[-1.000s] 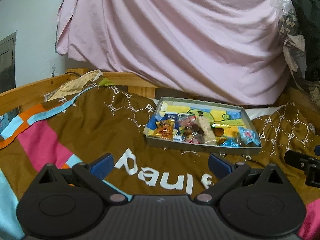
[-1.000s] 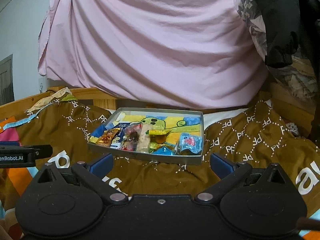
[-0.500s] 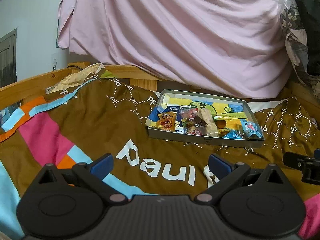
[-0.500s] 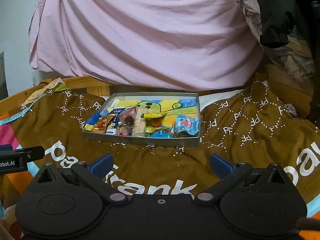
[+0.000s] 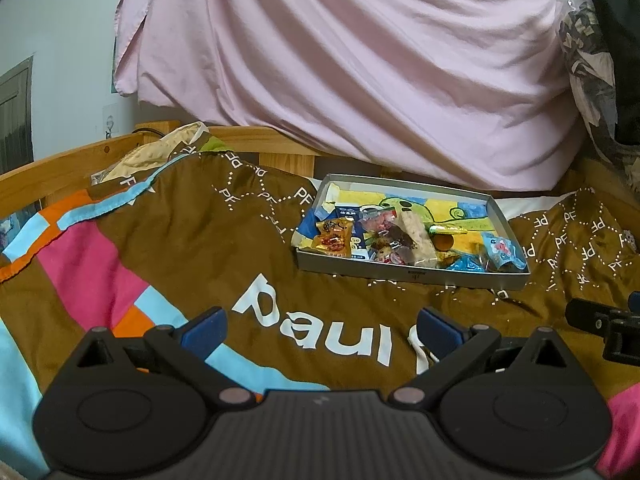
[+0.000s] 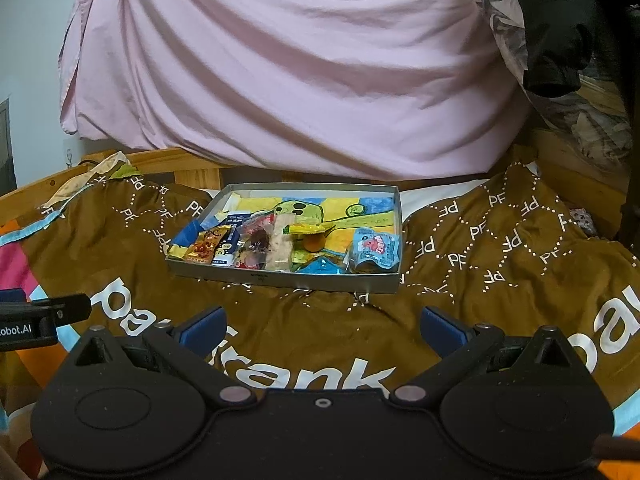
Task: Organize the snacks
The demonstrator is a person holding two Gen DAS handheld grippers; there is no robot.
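Snack packets are all lying inside the grey tray on the brown blanket, crowding its near edge. Left gripper and right gripper are hovering near, spread, holding nothing. Could be before sorting or after; can't judge.

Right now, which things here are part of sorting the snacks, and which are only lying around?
Part of the job:
- grey tray
- orange snack packet
- light blue pouch
- pale wrapped bar
- left gripper, open
- right gripper, open

Lying around:
- brown blanket
- pink sheet
- black garment
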